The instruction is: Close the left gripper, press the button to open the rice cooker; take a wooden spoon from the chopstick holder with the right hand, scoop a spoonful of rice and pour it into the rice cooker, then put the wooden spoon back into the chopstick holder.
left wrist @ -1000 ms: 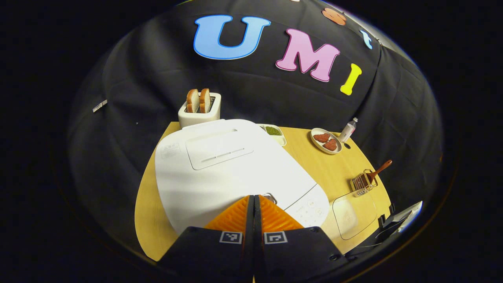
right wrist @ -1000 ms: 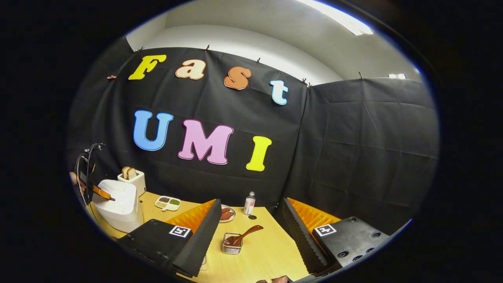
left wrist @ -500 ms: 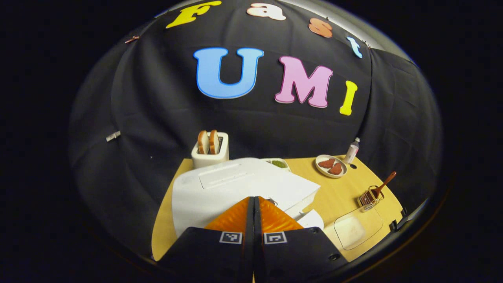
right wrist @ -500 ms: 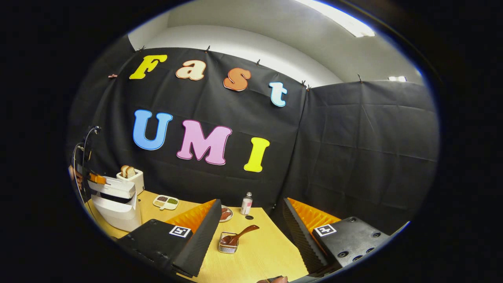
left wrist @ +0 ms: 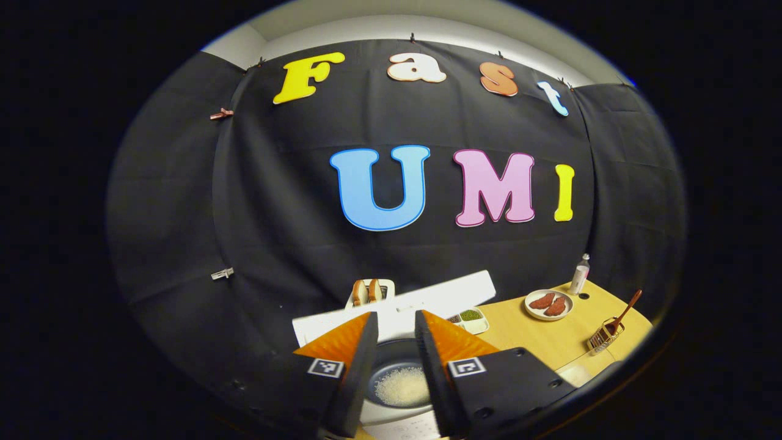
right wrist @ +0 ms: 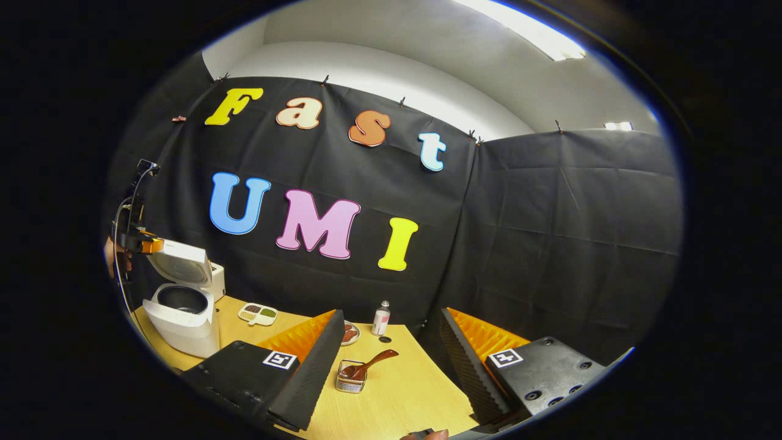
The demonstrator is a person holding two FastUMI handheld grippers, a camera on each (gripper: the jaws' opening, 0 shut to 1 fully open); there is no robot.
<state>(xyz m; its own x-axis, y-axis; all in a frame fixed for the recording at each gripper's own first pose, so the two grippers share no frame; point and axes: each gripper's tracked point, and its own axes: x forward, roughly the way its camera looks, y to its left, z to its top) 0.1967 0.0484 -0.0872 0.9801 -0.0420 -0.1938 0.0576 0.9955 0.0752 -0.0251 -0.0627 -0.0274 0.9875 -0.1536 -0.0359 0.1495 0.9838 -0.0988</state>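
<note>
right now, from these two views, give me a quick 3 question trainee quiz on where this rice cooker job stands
1. True or false: the rice cooker lid is shut.
2. Where is the wooden spoon? A in the chopstick holder; B in the right gripper; C inside the cooker.
3. Fill in: the left gripper, above the cooker, has its fingers ____.

Key: 1 false, the lid stands up. 2 A. 3 apart, holding nothing.
</note>
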